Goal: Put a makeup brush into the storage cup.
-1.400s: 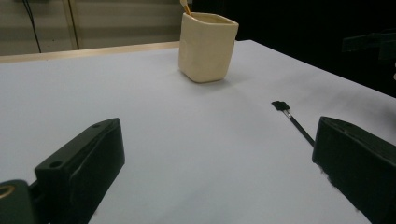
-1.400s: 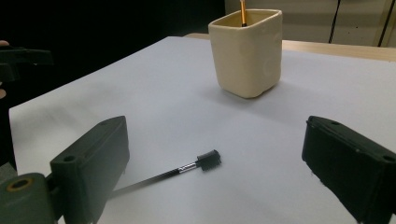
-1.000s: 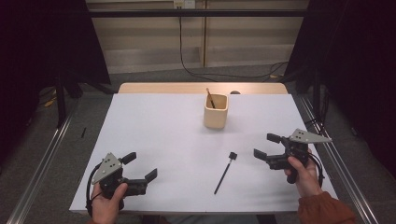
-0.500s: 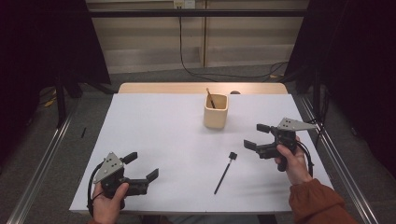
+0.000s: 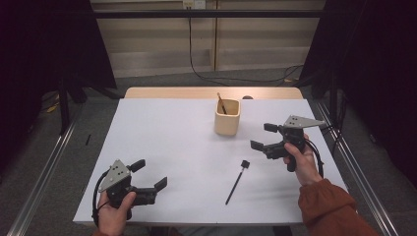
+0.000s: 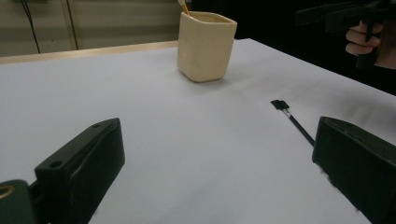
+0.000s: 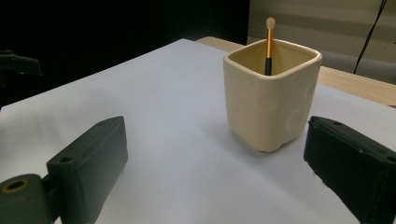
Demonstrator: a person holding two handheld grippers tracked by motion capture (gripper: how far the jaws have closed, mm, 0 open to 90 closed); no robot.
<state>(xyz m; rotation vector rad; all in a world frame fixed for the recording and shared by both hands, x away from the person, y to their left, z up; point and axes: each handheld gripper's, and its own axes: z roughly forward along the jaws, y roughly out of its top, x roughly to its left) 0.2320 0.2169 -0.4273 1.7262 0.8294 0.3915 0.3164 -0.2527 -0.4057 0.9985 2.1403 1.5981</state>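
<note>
A cream square cup (image 5: 227,117) (image 6: 206,45) (image 7: 271,94) stands at the back middle of the white table (image 5: 177,147), with a thin gold-handled brush (image 5: 221,103) (image 7: 269,44) upright inside it. A black brush (image 5: 235,181) (image 6: 292,120) lies flat on the table, in front of the cup. My right gripper (image 5: 264,136) hovers open to the right of the cup, jaws facing it, nothing between them. My left gripper (image 5: 148,176) is open near the front left edge, pointing right toward the black brush.
A wooden strip (image 5: 211,92) runs along the table's far edge. Metal rails (image 5: 44,172) flank both sides of the table. Black cables (image 5: 196,69) trail on the floor beyond.
My right gripper has moved left and away from the front edge, closer to the cup. The left gripper has barely moved.
</note>
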